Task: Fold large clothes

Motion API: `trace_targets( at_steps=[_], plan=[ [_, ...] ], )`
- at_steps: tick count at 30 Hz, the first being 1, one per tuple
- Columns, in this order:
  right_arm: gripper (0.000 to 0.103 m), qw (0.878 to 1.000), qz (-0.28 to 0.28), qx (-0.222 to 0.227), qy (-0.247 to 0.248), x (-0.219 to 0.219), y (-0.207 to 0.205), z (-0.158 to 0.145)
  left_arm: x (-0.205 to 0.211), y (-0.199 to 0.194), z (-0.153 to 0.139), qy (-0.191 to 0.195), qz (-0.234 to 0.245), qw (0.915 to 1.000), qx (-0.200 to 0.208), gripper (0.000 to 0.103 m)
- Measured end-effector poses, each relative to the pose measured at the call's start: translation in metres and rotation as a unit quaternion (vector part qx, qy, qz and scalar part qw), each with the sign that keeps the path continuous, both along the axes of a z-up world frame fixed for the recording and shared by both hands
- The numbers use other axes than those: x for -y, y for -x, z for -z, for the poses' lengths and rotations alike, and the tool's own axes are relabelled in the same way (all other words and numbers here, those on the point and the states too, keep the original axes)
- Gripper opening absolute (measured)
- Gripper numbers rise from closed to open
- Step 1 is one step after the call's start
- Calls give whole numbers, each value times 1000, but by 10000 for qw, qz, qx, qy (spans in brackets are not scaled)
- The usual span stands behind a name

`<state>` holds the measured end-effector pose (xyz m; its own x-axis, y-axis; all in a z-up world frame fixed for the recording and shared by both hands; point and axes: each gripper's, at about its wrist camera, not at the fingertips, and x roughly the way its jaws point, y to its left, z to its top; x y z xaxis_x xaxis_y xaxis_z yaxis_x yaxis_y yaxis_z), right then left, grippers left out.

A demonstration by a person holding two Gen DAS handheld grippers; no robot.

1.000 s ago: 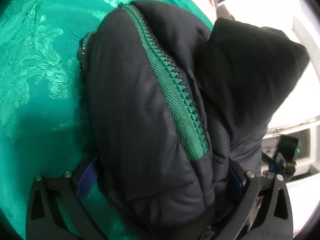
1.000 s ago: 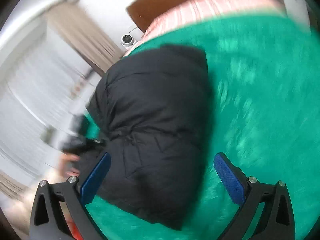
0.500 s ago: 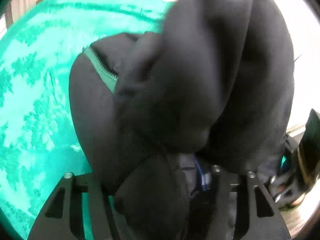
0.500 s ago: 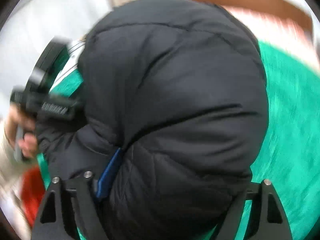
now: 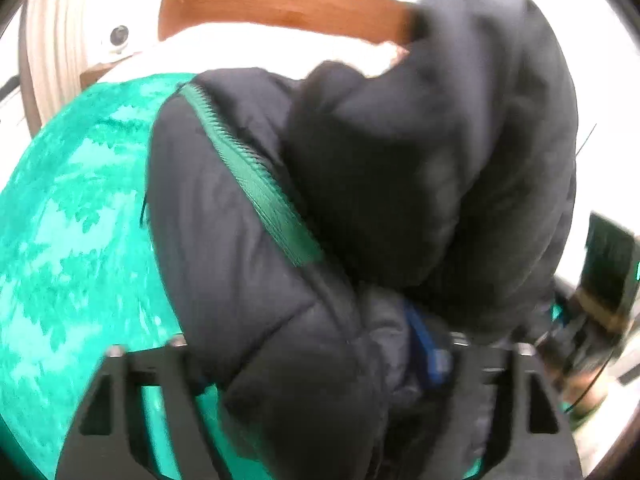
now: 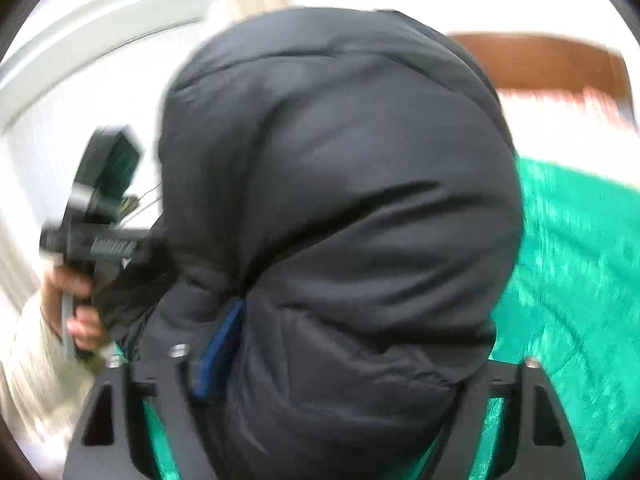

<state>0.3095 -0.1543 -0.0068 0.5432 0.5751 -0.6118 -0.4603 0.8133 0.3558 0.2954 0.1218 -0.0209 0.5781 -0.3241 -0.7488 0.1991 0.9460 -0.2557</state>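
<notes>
A black puffer jacket [image 5: 248,264] with a green zipper [image 5: 256,184] fills the left wrist view, bunched and lifted above the green bedspread [image 5: 68,240]. My left gripper [image 5: 320,364] is shut on a thick fold of it; one blue pad [image 5: 426,344] shows between folds. In the right wrist view the jacket [image 6: 340,200] bulges between my right gripper's [image 6: 332,360] arms, which is shut on its lower edge; one blue pad [image 6: 220,344] shows. The left gripper [image 6: 104,236] and the hand holding it appear at the left there.
The green bedspread [image 6: 572,280] lies below and to the right in the right wrist view. A brown headboard [image 5: 280,4] and white pillow area stand at the back. A small white camera [image 5: 118,38] sits by the curtain.
Both grippers closed on the jacket and raised it off the bedspread. The views tilted up, so the headboard and wall came into sight.
</notes>
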Motion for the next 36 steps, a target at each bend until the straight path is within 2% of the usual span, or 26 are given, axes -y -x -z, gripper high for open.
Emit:
trace_targets(
  at_steps=[3, 6, 7, 9, 10, 12, 15, 16, 17, 18, 20, 23, 27, 31, 36],
  plan=[
    [103, 9959, 793, -359, 233, 31, -11, 26, -22, -3, 39, -171, -471, 9987, -32, 85],
    [103, 9950, 976, -166, 85, 52, 17, 30, -26, 29, 47, -221, -517, 9974, 444, 85],
    [103, 9948, 999, -66, 176, 47, 24, 27, -25, 40, 45, -296, -505, 9964, 608, 87],
    [103, 9939, 1002, 235, 399, 40, 50, 20, -18, 72, 36, -541, -596, 9916, 1014, 94],
    [103, 9928, 1004, 415, 495, 35, 55, 14, -17, 69, 34, -562, -624, 9900, 1131, 99],
    [103, 9875, 1082, 938, 651, 34, 75, -1, -16, 99, 24, -641, -760, 9833, 1526, 101],
    [103, 9676, 1458, 1922, 738, 36, 133, -33, -8, 139, 6, -935, -1075, 9685, 2043, 103],
    [103, 9639, 1515, 2090, 656, 37, 150, -41, -4, 135, -12, -1030, -1145, 9643, 2155, 103],
    [103, 9628, 1512, 2152, 621, 37, 158, -42, 6, 153, -21, -1225, -1241, 9554, 2382, 103],
    [103, 9686, 1385, 1915, 777, 35, 158, -46, 15, 166, -25, -1364, -1263, 9494, 2531, 103],
    [103, 9751, 1205, 1488, 1115, 25, 168, -39, 23, 195, -30, -1567, -1256, 9427, 2664, 103],
    [103, 9742, 1381, 1420, 1085, 23, 194, -37, 45, 221, -38, -1732, -1338, 9398, 2624, 103],
    [103, 9759, 1521, 1241, 949, 24, 221, -27, 61, 244, -39, -1717, -1322, 9443, 2477, 103],
    [103, 9780, 1493, 1118, 933, 25, 243, -28, 74, 267, -42, -1746, -1301, 9442, 2473, 103],
    [103, 9771, 1491, 1083, 1067, 25, 267, -21, 81, 282, -37, -1622, -1254, 9518, 2283, 103]
  ],
)
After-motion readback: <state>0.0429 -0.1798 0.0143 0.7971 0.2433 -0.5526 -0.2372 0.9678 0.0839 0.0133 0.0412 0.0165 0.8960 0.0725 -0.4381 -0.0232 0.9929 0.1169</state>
